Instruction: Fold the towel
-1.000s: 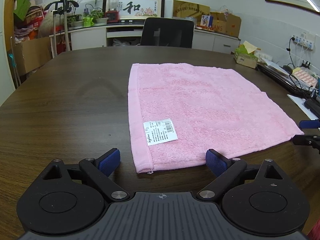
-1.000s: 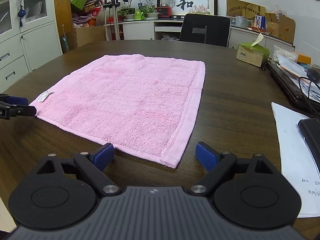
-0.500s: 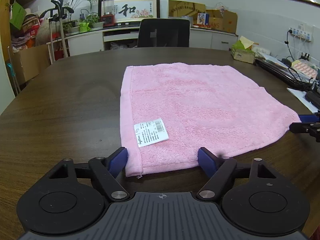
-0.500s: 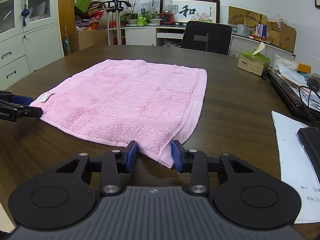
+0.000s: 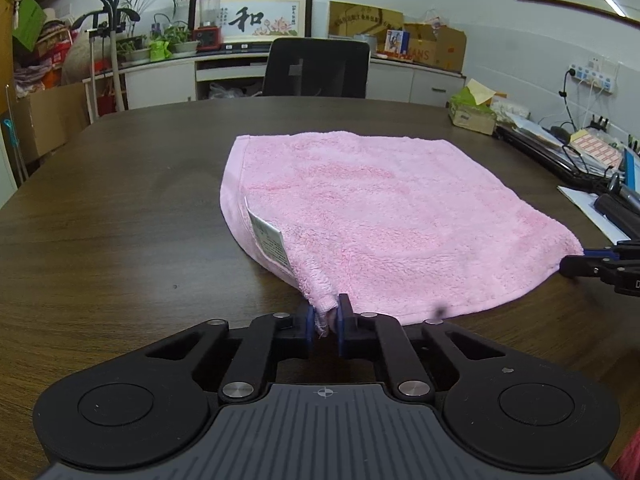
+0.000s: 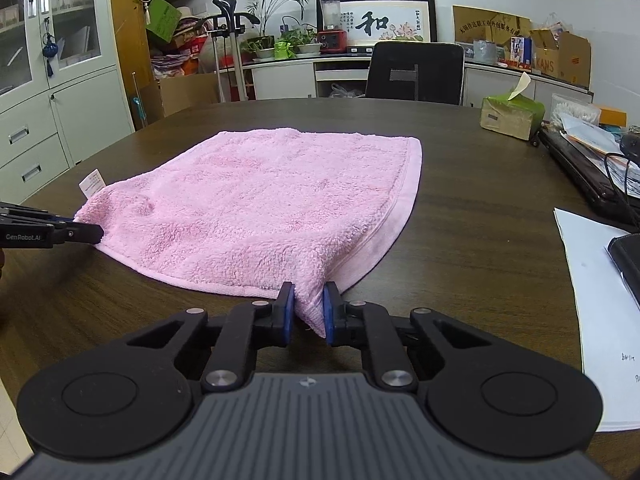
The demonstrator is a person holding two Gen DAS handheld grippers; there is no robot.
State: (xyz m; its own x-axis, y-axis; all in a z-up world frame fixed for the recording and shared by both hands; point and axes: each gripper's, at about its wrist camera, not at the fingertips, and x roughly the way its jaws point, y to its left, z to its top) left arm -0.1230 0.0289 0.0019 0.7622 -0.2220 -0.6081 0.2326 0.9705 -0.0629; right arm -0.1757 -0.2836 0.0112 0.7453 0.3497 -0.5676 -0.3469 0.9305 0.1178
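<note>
We find the pink towel spread on the dark wooden table, its far edge lying flat and its two near corners raised off the surface. The left gripper is clenched on the towel's near left corner, with pink cloth bunched between its blue pads; the white care label stands up just behind that corner. The right gripper is likewise clamped on the near right corner, and the hemmed side edge runs away from it toward the far end of the table. In each wrist view we see the other gripper gripping the opposite corner at the frame's edge. As to containers, we note a green tissue box at the table's right side with one sheet protruding from its top, and an open cardboard box on the rear counter whose contents we cannot tell. A black office chair stands at the far side of the table. White paper lies on the table to the right, well apart from the towel.
</note>
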